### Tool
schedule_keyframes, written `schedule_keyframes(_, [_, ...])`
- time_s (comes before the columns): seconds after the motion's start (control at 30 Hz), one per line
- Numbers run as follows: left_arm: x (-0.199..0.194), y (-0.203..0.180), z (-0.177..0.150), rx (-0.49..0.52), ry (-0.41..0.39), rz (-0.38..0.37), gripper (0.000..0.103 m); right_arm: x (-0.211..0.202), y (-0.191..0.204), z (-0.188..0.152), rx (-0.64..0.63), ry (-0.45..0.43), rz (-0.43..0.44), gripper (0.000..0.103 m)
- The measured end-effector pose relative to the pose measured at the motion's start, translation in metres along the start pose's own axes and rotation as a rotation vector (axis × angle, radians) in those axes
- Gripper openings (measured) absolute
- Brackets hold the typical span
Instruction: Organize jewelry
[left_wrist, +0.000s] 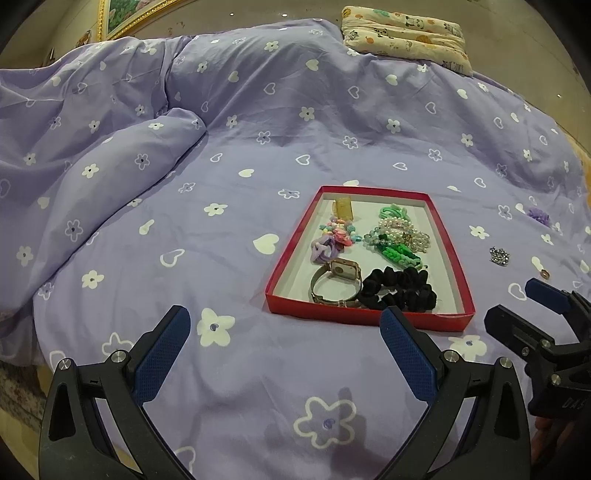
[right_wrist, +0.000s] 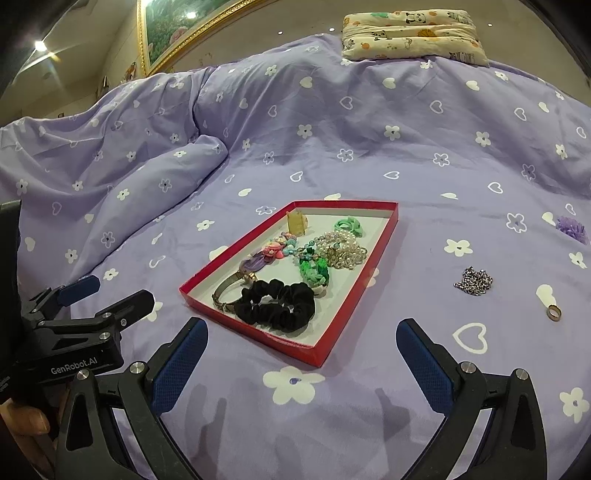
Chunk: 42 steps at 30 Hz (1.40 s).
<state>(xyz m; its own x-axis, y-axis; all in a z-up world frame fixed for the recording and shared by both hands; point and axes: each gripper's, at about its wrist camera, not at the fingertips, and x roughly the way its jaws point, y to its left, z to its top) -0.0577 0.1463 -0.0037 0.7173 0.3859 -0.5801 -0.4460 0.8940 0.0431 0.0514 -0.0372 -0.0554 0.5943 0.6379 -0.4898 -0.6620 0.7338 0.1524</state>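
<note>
Jewelry crowds a shallow red tray (left_wrist: 456, 280): pearls, black scrunchie (right_wrist: 275, 302), watch (left_wrist: 338, 282).

Left gripper (left_wrist: 284, 332) and right gripper (right_wrist: 301, 345): black angular plastic frames, round silver screws, blue textured finger pads (right_wrist: 179, 365). White "GenRobot.AI" lettering marks one body. Bare fingertips (right_wrist: 27, 421) show.

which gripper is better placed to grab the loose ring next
Right. The small brown ring lies on the purple bedspread just ahead of the open right gripper; the left gripper sits beyond the red tray.
</note>
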Motion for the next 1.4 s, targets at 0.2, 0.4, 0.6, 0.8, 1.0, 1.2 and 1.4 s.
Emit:
schedule_keyframes(0.2, [-0.009,0.0,-0.003,0.0,-0.025,0.0,0.103,-0.003,0.004,-0.005,-0.011,-0.001,-0.005,0.103])
schedule_keyframes(0.4, [-0.013,0.0,-0.004,-0.002,-0.034,-0.001,0.103,-0.007,0.004,-0.004,-0.013,-0.012,-0.017,0.103])
schedule_keyframes(0.6, [-0.018,-0.004,-0.004,0.009,-0.036,-0.011,0.103,-0.01,0.001,-0.004,-0.004,-0.018,-0.029,0.103])
schedule_keyframes(0.8, [-0.022,-0.009,-0.004,0.021,-0.044,-0.013,0.103,-0.014,-0.005,-0.006,0.012,-0.02,-0.04,0.103])
schedule_keyframes(1.0, [-0.022,-0.013,-0.003,0.026,-0.044,-0.018,0.103,-0.016,-0.009,-0.006,0.025,-0.027,-0.042,0.103])
schedule_keyframes(1.2, [-0.02,-0.016,-0.004,0.034,-0.03,-0.016,0.103,-0.017,-0.01,-0.007,0.029,-0.026,-0.037,0.103])
schedule_keyframes(1.4, [-0.017,-0.018,-0.005,0.031,-0.015,-0.024,0.103,-0.016,-0.011,-0.008,0.03,-0.016,-0.04,0.103])
